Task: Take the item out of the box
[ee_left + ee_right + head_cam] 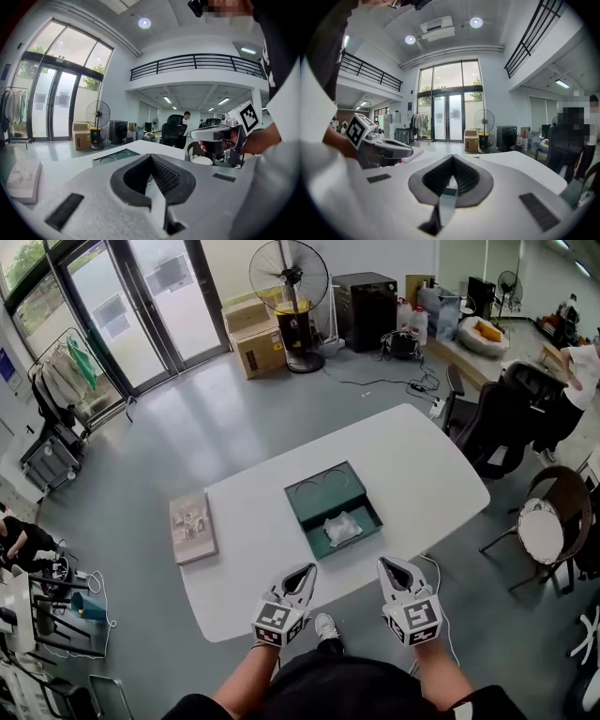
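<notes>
Only the head view gave us the whole layout: the white table [412, 460] across the middle of the frame, the open teal box [298, 505] at its centre, and the crumpled white item [342, 528] lying in the lower right part of that box, below two round recesses [323, 489] in its upper half. The same view showed a flat grey slab [192, 527], perhaps a book, on the table's left edge, well apart from the box. At the bottom of that frame the left gripper [302, 576] and the right gripper [392, 572] hung side by side at the table's near edge, below the box and touching neither it nor the item. The gripper views added what the head view could not: a black mezzanine railing [197, 58] high in the frame and the jaws seen from close by. In the left gripper view the jaws met at their tips with nothing between them, and beyond them the box appeared only as a low teal rim at centre left, the item hidden from there. In the right gripper view the jaws were likewise closed and empty; a teal sliver showed in the slot beneath the tips, probably the box, though we could not be sure. Each gripper view caught the other gripper at its edge, held in a hand.
</notes>
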Demonstrator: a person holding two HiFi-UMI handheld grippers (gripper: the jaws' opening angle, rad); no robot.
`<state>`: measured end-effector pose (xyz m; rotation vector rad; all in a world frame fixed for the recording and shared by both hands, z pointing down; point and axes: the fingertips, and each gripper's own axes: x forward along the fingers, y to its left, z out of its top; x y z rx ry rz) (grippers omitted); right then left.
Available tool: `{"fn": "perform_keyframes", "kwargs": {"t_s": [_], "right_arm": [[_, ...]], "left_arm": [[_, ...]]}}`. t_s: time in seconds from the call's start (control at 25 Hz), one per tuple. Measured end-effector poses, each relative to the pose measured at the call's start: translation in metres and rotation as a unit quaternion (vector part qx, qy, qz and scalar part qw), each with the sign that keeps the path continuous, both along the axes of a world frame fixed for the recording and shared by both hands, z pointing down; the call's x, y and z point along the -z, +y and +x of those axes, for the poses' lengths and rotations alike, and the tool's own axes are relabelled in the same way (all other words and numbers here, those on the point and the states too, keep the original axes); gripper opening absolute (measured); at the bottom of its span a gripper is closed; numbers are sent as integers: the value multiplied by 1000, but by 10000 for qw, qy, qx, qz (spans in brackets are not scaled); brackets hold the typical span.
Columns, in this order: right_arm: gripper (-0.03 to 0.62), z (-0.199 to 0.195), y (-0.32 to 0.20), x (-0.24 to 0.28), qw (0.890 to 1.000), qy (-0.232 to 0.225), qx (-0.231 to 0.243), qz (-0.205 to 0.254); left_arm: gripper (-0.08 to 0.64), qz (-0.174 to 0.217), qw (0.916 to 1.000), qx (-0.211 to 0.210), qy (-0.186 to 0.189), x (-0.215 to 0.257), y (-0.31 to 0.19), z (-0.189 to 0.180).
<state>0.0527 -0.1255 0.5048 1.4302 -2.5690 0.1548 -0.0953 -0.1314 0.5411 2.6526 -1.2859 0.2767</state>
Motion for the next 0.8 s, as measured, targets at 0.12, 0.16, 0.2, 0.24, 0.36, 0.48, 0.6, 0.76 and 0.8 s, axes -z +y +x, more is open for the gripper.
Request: {"fn": "perform_keyframes", "kwargs": {"t_s": [0.12,0.16,0.2,0.24,0.36,0.48,0.6,0.76,0.8], "right_arm": [[6,-11,-21,0,10000,39,-21,-41],[6,-14,-26,0,10000,66,-31,-50],[6,-16,-31,-1,9999,93,-54,-61],[6,-18,-35,-1,9999,109,-94,-76],[6,-23,-46,-3,9996,121,-211,-106],[6,-28,-56,-7,9996,171,-199,-100],[6,-28,-63,-11,9995,227,-141,-139],[6,-18,-74,-14,9996,180,-150,-170],[6,-15,-79,-14,9996,173,-147,-166]], "left_arm": [[8,-5,10000,-61,12,-2,-19,-9],[8,-8,10000,-79,29,-2,-24,-12],[8,-13,9999,-104,45,-3,-28,-14],[8,-18,9999,-140,55,-3,-32,-15],[8,3,9997,-248,75,-1,-42,-19],[8,26,9996,-266,54,-1,-53,-21],[8,19,9996,-288,30,-6,-61,-18],[8,53,9994,-321,-91,-10,-73,-9],[8,74,9993,-322,-152,-11,-78,-7]]}}
